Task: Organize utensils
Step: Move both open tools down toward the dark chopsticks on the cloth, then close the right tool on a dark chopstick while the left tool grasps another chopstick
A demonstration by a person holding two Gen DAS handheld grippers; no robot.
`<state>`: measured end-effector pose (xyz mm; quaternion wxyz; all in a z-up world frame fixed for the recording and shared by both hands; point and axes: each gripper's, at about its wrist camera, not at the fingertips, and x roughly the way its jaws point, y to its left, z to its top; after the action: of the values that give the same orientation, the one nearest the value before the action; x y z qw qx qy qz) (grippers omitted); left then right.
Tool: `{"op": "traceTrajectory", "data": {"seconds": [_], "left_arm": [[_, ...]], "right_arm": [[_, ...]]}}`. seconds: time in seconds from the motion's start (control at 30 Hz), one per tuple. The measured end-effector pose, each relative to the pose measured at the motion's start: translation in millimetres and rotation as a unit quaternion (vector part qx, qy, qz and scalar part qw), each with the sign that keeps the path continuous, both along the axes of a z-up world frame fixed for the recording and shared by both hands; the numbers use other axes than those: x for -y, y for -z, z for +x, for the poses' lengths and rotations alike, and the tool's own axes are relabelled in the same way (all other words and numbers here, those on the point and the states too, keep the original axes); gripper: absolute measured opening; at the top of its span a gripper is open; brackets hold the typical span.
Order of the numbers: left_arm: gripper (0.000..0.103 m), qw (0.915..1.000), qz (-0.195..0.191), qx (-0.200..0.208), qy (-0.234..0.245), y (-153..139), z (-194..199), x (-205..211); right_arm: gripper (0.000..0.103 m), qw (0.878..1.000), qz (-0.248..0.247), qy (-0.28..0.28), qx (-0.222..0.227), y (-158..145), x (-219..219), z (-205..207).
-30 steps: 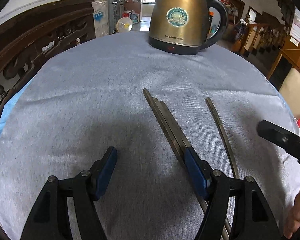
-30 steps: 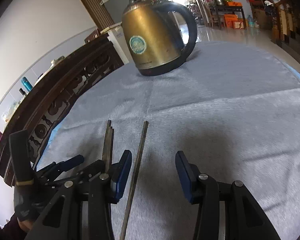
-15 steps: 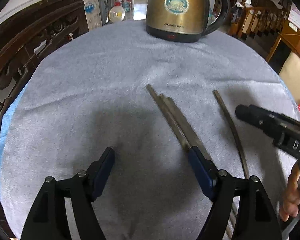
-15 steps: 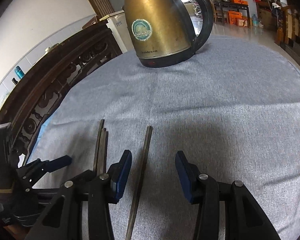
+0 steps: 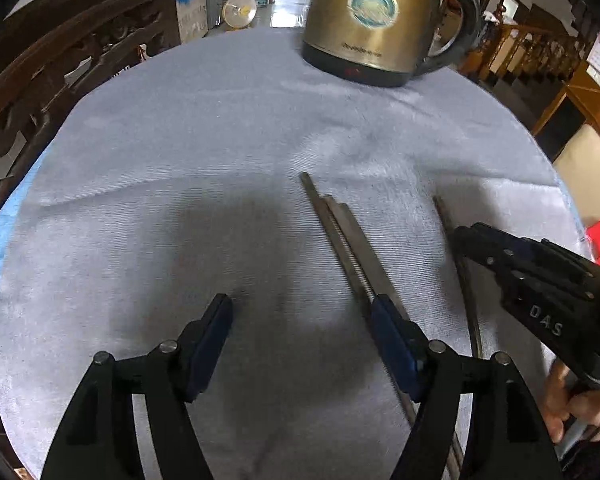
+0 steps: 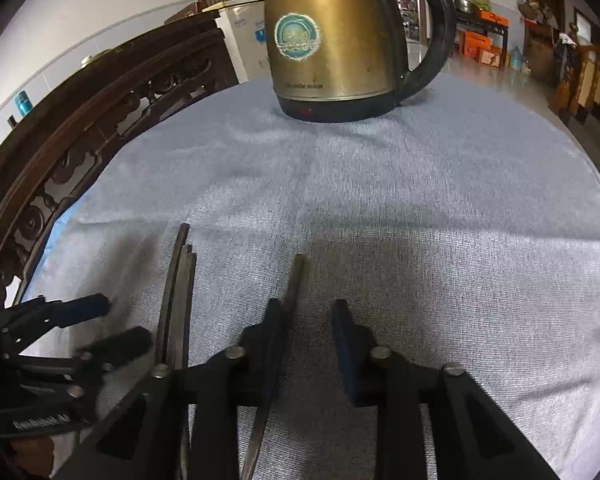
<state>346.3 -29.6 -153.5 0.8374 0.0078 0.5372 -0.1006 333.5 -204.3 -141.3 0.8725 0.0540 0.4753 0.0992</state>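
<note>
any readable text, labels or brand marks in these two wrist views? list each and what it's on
"DAS": on the body of the right gripper, left wrist view.
Brand line low on the gold kettle, above its black base: too blurred to read.
Round blue-green sticker on the kettle: no legible words.
White lettering on the left gripper body, right wrist view: blurred, unreadable.
</note>
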Motion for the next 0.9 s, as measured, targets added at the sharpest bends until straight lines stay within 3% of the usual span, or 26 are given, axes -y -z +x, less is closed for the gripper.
{"op": "traceTrajectory", "data": {"seconds": [0.07,0.1,0.13,0.47,0.53,0.63,0.9], "left_arm": [[0.073,0.9999,0.006,0.009,0.008,1.1,-1.6,7.4],[0.074,0.9997,0.011,0.015,0.013,0.8,-2.5,10.8],[0.074,0.9994,0.021,0.022,0.017,-0.1,-3.6,14.3],[0.075,0.9992,0.028,0.018,0.022,-0.8,3.3,4.9],[0.075,0.9992,0.027,0.011,0.026,1.0,7.5,10.6],[0.075,0.997,0.058,0.03,0.042,1.0,0.1,26.9],[0.076,0.9962,0.049,0.035,0.062,4.0,7.0,41.9]], "right_arm": [[0.018,1.0,0.003,0.003,-0.002,-1.9,5.4,-0.6],[0.003,1.0,-0.01,0.012,-0.004,-1.7,8.7,-0.8],[0.002,0.999,-0.025,0.019,-0.006,-0.2,12.5,-0.8],[0.002,0.998,0.055,0.023,-0.02,6.0,49.3,-8.5],[0.002,0.997,0.067,0.029,-0.02,5.8,50.7,-8.8],[0.002,0.997,0.074,0.03,-0.019,6.7,51.1,-10.2],[0.007,0.993,0.106,0.04,-0.029,8.1,62.8,-9.7]]}}
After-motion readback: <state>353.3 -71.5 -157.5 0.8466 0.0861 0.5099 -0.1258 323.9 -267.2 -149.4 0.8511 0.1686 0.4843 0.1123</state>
